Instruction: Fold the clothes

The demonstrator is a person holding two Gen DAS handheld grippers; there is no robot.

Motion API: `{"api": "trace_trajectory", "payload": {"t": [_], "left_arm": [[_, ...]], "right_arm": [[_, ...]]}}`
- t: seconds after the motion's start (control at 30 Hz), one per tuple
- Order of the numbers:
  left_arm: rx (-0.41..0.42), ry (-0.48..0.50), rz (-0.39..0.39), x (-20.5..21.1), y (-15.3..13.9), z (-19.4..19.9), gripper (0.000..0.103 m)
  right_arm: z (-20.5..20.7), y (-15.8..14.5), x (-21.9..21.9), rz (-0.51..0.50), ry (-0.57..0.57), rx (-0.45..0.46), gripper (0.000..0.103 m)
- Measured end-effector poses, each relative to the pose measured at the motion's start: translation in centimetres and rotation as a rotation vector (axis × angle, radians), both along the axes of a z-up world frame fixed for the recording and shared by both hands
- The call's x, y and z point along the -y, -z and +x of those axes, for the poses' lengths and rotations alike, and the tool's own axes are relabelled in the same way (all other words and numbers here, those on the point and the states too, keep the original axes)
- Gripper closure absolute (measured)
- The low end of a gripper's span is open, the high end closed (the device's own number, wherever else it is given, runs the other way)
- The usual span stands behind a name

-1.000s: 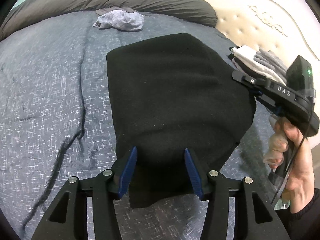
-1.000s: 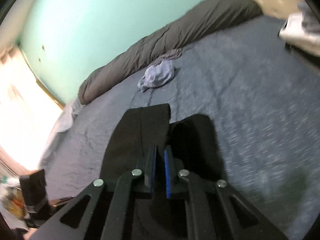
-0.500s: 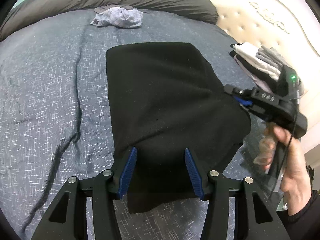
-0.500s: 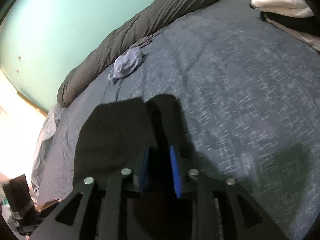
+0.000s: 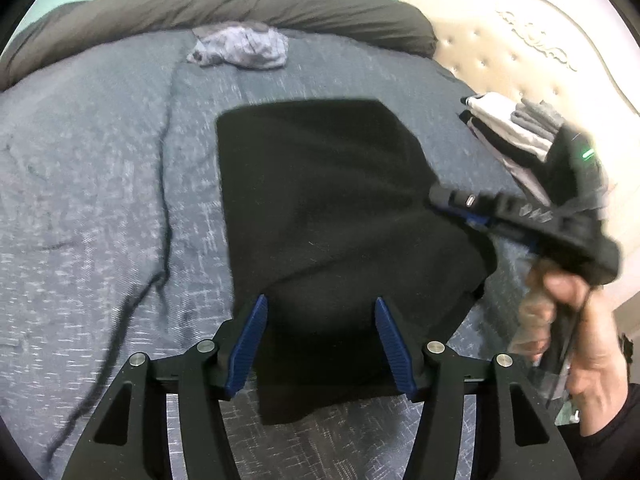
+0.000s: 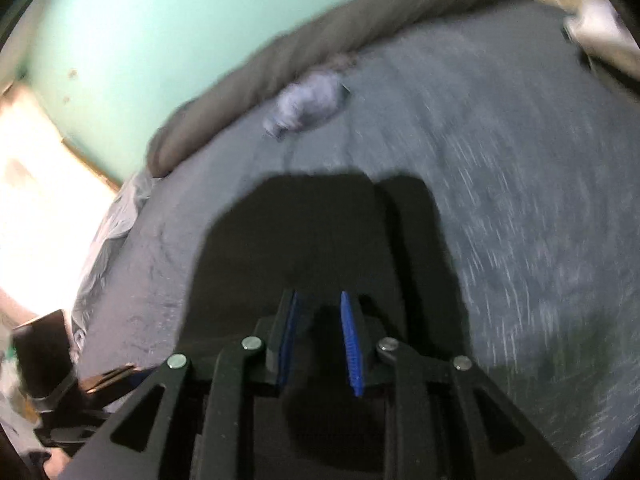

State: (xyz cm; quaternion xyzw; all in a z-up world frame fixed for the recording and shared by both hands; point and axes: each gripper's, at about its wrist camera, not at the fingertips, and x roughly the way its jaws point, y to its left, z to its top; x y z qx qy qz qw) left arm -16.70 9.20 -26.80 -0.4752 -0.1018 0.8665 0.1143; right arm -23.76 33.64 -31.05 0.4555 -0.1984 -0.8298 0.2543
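Left wrist view showed both claws, left claw [image 5: 320, 344] and right claw [image 6: 320, 340], spread apart over black garment [image 5: 340, 216] on bed [image 5: 100, 200].

Right gripper [image 6: 320, 304] with blue pads slightly apart, over black garment [image 6: 304, 232] on grey bedspread [image 6: 500, 180]. Crumpled pale cloth [image 6: 308, 106] farther away, near dark rolled blanket [image 6: 360, 20].

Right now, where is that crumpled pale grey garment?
In the left wrist view, the crumpled pale garment lies at the bed's far edge, against the rolled dark duvet, beyond the folded black garment.

no readable text, gripper marking blurred
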Motion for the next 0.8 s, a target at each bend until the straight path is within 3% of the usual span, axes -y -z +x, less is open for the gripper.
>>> {"api": "trace_trajectory", "payload": {"t": [0.03, 0.2, 0.37, 0.53, 0.67, 0.8], "left_arm": [[-0.004, -0.007, 0.001, 0.2, -0.2, 0.0, 0.043], [-0.027, -0.041, 0.004, 1.2, -1.0, 0.3, 0.043], [0.029, -0.023, 0.042, 0.8, 1.0, 0.6, 0.044], [0.064, 0.000, 0.025, 0.2, 2.7, 1.5, 0.056], [0.086, 0.019, 0.018, 0.4, 2.9, 1.8, 0.060], [0.000, -0.027, 0.016, 1.6, 0.4, 1.6, 0.060]], "right_arm": [[-0.1, 0.4, -0.5, -0.003, 0.019, 0.018, 0.099], [0.1, -0.5, -2.2, 0.000, 0.075, -0.003, 0.099], [-0.1, -0.4, -2.4, -0.021, 0.080, 0.000, 0.098], [-0.2, -0.4, -2.3, -0.022, 0.084, 0.005, 0.098], [-0.2, -0.2, -2.6, -0.028, 0.096, 0.016, 0.098], [0.0, -0.3, -2.9, -0.040, 0.106, 0.013, 0.098]]}}
